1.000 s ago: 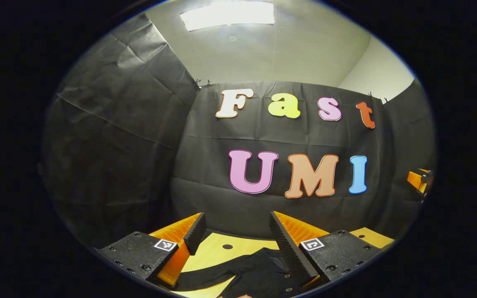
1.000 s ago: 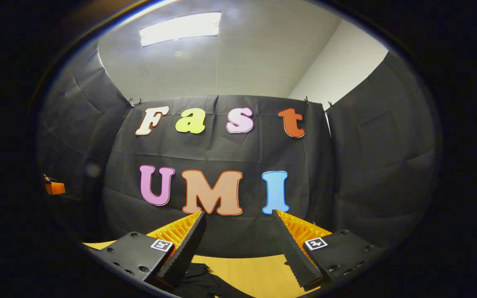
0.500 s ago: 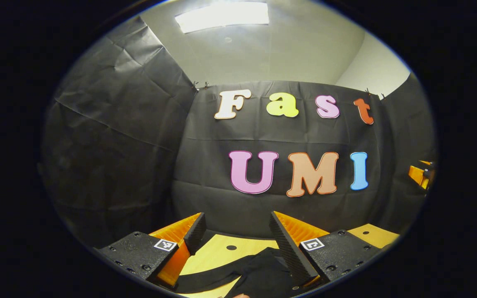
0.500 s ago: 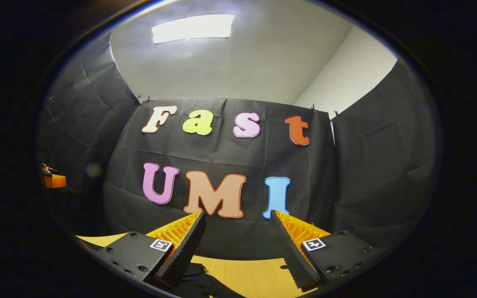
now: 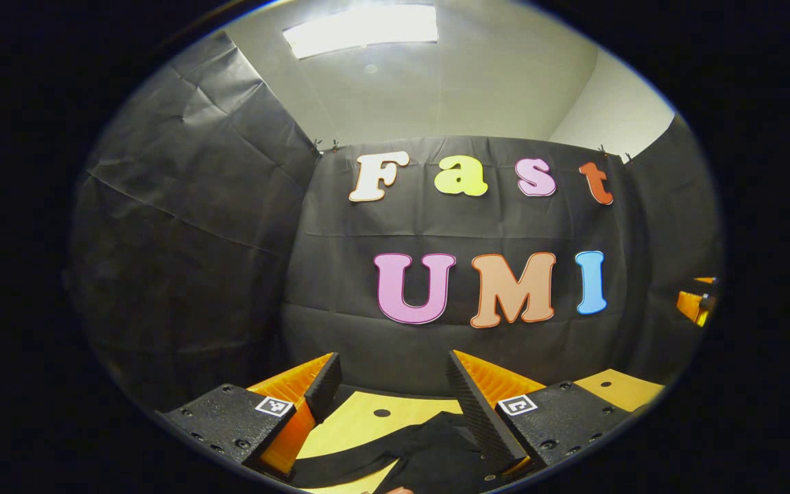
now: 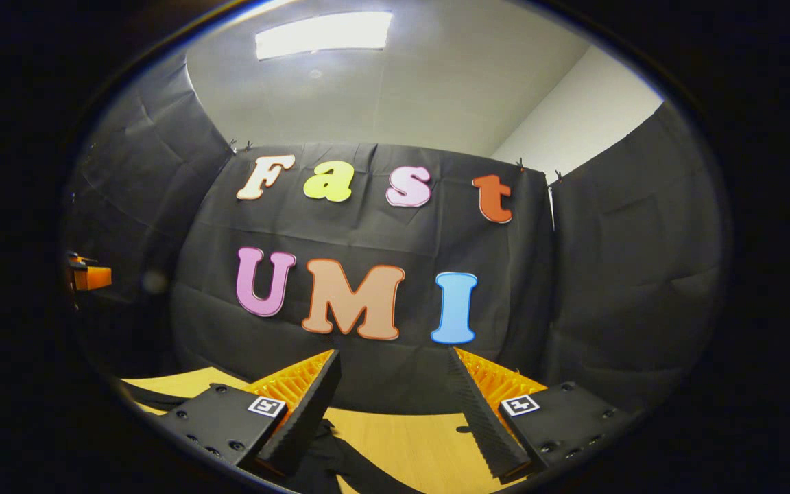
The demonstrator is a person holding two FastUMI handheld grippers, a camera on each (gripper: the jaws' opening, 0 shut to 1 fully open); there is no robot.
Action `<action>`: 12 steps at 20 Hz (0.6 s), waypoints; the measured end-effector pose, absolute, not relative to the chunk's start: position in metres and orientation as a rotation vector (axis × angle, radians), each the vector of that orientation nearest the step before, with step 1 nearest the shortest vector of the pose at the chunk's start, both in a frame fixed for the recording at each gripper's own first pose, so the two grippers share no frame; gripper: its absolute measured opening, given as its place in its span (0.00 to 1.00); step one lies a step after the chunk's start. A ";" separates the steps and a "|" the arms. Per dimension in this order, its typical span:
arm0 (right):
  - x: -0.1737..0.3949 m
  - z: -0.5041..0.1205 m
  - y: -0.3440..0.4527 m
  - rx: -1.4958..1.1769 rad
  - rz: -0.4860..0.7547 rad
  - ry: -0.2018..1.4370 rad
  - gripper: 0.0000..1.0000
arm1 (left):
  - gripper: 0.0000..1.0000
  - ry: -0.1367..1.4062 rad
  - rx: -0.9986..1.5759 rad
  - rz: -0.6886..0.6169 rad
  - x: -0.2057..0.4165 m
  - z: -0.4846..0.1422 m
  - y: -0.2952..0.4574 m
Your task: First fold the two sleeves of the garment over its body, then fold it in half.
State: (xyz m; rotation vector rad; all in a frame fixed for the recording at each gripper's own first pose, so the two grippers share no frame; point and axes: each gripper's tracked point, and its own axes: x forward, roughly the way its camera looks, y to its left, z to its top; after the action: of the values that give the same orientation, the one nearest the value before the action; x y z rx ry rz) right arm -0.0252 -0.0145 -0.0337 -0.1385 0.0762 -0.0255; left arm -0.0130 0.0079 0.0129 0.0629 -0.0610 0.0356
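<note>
Left gripper (image 5: 392, 394): we hold it wide apart, empty, above the dark garment (image 5: 429, 456).
Right gripper (image 6: 392, 394): also spread wide, empty; since a second ago we have dipped it, showing more desk (image 6: 409, 446).
Garment: flat on the desk, seemingly unfolded.
Meaning: sleeve folds not begun.

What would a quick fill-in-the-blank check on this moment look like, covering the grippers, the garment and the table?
1. The garment lying on the table is ____ in colour.
2. The left gripper has its fingers ____, with nothing between them.
3. The right gripper is likewise ____.
4. The table top is made of light ____.

Missing words: black; open; open; wood
</note>
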 end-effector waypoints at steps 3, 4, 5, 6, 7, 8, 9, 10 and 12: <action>-0.029 -0.073 -0.027 -0.149 0.002 0.176 1.00 | 0.93 -0.071 0.057 0.024 -0.014 0.017 0.002; -0.032 -0.088 -0.033 -0.141 0.008 0.212 0.99 | 0.92 -0.074 0.056 0.021 -0.016 0.017 0.000; -0.035 -0.104 -0.041 -0.135 0.007 0.254 0.98 | 0.92 -0.076 0.057 0.019 -0.016 0.018 0.000; -0.038 -0.123 -0.053 -0.136 -0.004 0.302 0.98 | 0.92 -0.076 0.059 0.018 -0.016 0.018 -0.001; -0.042 -0.140 -0.065 -0.144 -0.018 0.349 1.00 | 0.92 -0.075 0.061 0.017 -0.016 0.018 -0.003; -0.046 -0.158 -0.078 -0.155 -0.033 0.398 0.98 | 0.92 -0.073 0.063 0.018 -0.016 0.018 -0.003; -0.051 -0.174 -0.090 -0.164 -0.045 0.440 0.98 | 0.92 -0.070 0.064 0.017 -0.016 0.018 -0.005; -0.056 -0.191 -0.102 -0.172 -0.058 0.489 0.99 | 0.92 -0.068 0.065 0.016 -0.016 0.017 -0.007; -0.069 -0.221 -0.125 -0.181 -0.084 0.569 0.99 | 0.92 -0.060 0.070 0.018 -0.017 0.014 -0.010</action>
State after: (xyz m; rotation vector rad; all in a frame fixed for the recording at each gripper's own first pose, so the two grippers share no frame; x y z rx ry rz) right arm -0.0691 -0.1255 -0.2211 -0.1808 0.5689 -0.0838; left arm -0.0172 -0.0101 0.0140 0.0703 -0.0603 0.0184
